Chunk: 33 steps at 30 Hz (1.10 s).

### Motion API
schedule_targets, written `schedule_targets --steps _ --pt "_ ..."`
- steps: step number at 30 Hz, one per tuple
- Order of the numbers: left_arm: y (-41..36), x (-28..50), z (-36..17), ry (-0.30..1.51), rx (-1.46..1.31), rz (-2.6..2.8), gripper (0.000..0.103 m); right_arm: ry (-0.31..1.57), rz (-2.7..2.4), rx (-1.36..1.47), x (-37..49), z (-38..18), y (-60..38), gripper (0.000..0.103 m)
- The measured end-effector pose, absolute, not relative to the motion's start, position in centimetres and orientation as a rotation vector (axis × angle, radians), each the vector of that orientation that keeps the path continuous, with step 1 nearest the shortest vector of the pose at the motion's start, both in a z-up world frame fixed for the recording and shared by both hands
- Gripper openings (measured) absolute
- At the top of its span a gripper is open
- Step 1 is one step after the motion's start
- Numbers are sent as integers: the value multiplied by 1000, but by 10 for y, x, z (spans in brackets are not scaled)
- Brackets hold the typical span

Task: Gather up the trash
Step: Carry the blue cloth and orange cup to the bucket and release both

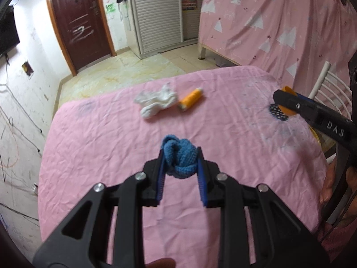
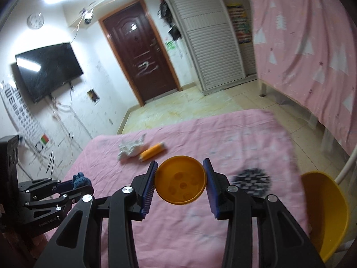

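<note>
My left gripper (image 1: 179, 156) is shut on a balled blue knitted cloth (image 1: 180, 158), held above the pink-covered table (image 1: 111, 145). In the right wrist view the same cloth (image 2: 80, 179) shows at the far left between the left gripper's fingers. My right gripper (image 2: 180, 179) is shut on a round orange lid-like cup (image 2: 180, 179), its pads pressing both sides, lifted off the table. A crumpled white tissue (image 1: 156, 102) and an orange tube (image 1: 191, 100) lie side by side near the table's far edge. A dark speckled round object (image 2: 252, 179) lies to the right of the cup.
A yellow bin (image 2: 325, 212) stands at the table's right edge beside a white chair back (image 1: 330, 89). A pink sheet (image 1: 279, 22) hangs at the far right. A brown door (image 2: 138, 51), a louvred cabinet and a wall television lie beyond the tiled floor.
</note>
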<state>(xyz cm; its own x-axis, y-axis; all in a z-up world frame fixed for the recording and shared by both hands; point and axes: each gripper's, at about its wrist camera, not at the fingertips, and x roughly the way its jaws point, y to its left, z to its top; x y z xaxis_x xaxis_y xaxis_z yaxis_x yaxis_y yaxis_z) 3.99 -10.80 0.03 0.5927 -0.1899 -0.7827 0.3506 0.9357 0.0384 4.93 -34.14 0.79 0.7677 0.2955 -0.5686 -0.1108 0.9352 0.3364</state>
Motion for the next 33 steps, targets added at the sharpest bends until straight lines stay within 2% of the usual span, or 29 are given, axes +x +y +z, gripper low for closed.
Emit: schedule_targets --steps 19,33 --pt "-286 18 17 847 346 -570 23 539 -27 449 -25 6 -503 35" --pt "-379 20 4 918 370 -665 25 516 -103 525 -43 -13 -557 36"
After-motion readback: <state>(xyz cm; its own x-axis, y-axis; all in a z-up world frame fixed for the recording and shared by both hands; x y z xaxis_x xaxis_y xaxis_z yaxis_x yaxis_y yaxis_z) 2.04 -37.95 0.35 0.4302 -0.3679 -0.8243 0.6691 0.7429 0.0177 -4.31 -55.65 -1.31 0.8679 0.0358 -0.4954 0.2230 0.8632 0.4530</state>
